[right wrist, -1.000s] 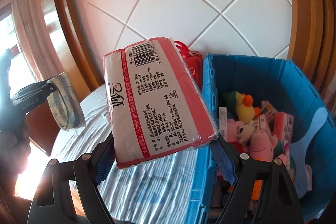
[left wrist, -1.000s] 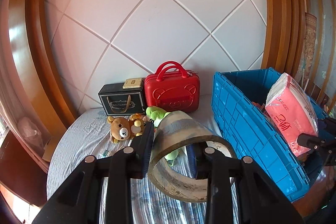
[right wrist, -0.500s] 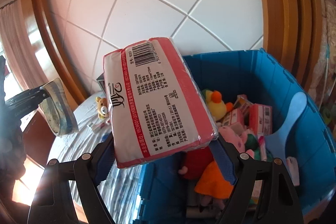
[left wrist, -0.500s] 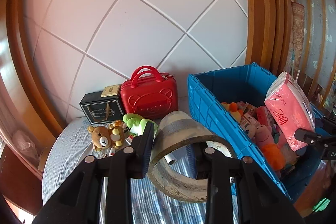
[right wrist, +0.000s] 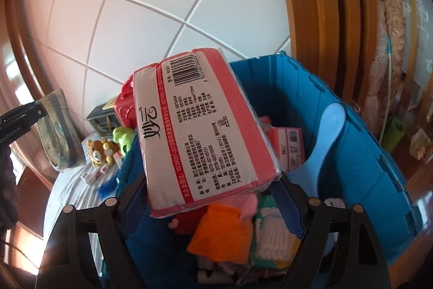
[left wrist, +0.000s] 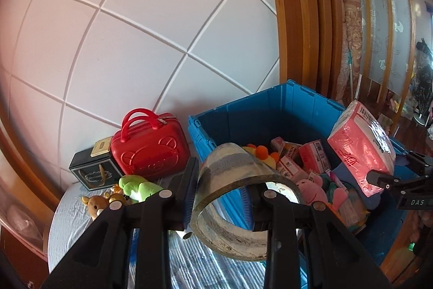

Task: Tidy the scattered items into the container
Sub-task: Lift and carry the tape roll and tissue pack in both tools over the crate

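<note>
My left gripper (left wrist: 220,188) is shut on a big worn roll of tape (left wrist: 235,175), held above the near-left wall of the blue crate (left wrist: 259,110). The same roll of tape (right wrist: 58,137) shows at the left of the right wrist view. My right gripper (right wrist: 213,180) is shut on a pink pack of tissues (right wrist: 200,126), its pads pressing both sides, and holds it over the open blue crate (right wrist: 360,142). That pack of tissues (left wrist: 361,148) hangs over the crate's right side in the left wrist view. Several plush toys and small pink boxes fill the crate.
On the striped cloth left of the crate lie a brown bear plush (left wrist: 96,203), a green plush (left wrist: 135,187), a red mini suitcase (left wrist: 150,148) and a black box (left wrist: 92,172). A white tiled wall and wooden frame stand behind. A light blue scoop (right wrist: 328,132) leans inside the crate.
Both grippers have swung right toward the crate with their loads. The tape roll now hangs at the crate's left wall, and the tissue pack is above the crate's inside.
</note>
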{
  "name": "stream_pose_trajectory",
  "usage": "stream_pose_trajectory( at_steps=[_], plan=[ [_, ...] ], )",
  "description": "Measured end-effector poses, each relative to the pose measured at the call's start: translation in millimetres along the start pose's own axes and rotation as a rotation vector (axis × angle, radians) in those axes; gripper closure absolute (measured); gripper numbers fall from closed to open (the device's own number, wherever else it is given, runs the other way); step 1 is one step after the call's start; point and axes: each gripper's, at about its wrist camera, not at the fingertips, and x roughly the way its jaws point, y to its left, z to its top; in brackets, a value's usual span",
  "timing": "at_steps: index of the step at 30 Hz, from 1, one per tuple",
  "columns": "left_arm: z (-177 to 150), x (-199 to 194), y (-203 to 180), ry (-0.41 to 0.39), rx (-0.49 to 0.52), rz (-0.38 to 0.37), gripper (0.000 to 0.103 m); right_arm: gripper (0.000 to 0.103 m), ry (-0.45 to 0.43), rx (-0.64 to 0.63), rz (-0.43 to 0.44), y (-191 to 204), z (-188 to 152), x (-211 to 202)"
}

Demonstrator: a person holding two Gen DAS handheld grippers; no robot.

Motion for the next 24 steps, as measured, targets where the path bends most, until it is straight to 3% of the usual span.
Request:
stream_pose_trajectory(
  at_steps=[12, 24],
  plan=[
    [33.1, 59.2, -46.8, 0.030, 0.073, -0.057, 0.075, 0.020, 0.029, 0.070, -0.079, -62.1, 14.5, 33.1],
    [51.6, 101.2, -69.5, 0.047, 0.084, -0.070, 0.075, 0.020, 0.028, 0.072, -0.081, -83.0, 35.2, 63.4]
  ],
)
